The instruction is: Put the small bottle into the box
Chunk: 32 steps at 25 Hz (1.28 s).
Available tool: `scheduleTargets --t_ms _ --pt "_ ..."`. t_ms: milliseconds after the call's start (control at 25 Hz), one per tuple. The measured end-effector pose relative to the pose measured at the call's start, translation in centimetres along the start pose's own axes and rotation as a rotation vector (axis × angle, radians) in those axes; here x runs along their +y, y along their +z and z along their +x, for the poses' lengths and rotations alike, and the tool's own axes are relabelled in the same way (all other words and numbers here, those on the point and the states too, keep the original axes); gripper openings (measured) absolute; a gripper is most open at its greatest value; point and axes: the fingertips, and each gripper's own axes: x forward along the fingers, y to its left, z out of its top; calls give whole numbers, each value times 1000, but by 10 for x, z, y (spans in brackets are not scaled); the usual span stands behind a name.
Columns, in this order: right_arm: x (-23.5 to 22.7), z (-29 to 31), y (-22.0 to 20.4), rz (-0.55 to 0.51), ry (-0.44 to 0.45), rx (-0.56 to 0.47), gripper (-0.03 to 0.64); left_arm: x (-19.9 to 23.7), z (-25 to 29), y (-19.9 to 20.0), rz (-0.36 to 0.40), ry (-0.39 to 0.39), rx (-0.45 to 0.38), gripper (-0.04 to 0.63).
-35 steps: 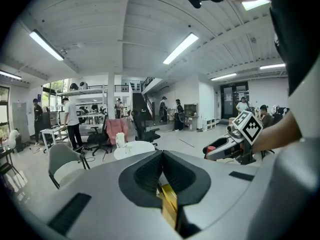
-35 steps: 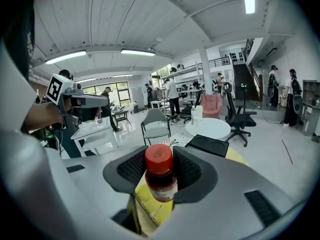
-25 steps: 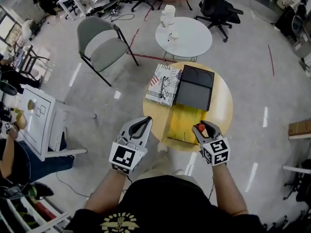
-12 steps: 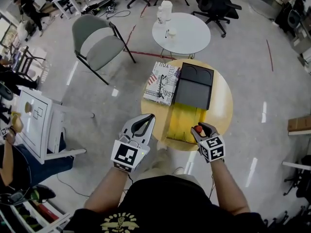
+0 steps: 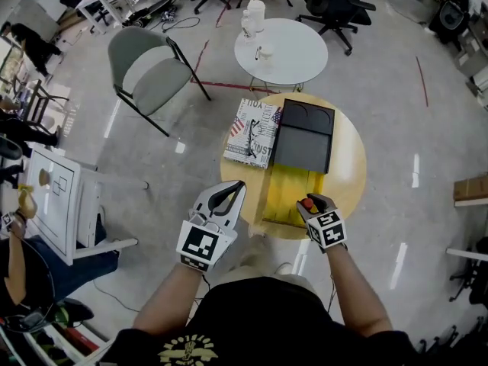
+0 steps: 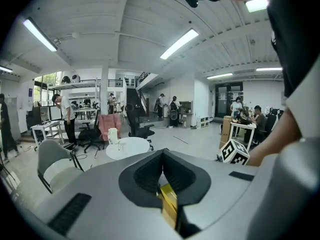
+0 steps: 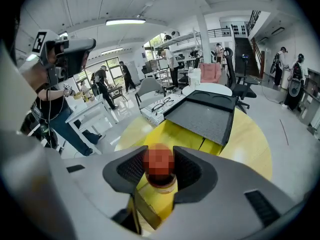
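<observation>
The small bottle (image 5: 306,203), amber with a red cap, sits upright between the pads of my right gripper (image 5: 310,204), which is shut on it. In the right gripper view the small bottle (image 7: 161,182) hangs over the near end of the open yellow box (image 7: 176,134). That yellow box (image 5: 291,191) lies on the round wooden table (image 5: 347,170), its black lid (image 5: 306,137) folded back beyond it. My left gripper (image 5: 228,192) is shut with nothing in it and hovers off the table's left edge. A yellow corner shows below the left gripper (image 6: 162,155) in its own view.
A patterned flat box with glasses on it (image 5: 254,132) lies left of the lid. Beyond the table stand a white round table (image 5: 284,52) with cups and a grey chair (image 5: 152,65). A white stand (image 5: 57,197) is at the left, and people stand around the room.
My right gripper has sunk with the bottle toward the near end of the yellow box. The left gripper has shifted only slightly.
</observation>
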Motion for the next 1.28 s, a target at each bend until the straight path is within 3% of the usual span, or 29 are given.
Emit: scheduleTargets --t_ms 520,840,1280 --pt "-11 23 -27 39 -16 68 170 -7 6 -3 -1 -33 10 17" --pt "-4 21 -38 44 9 92 175 -9 -6 -1 -34 -12 3 17" --pt "13 -14 -24 6 48 19 196 -34 -28 15 -18 0 -27 17"
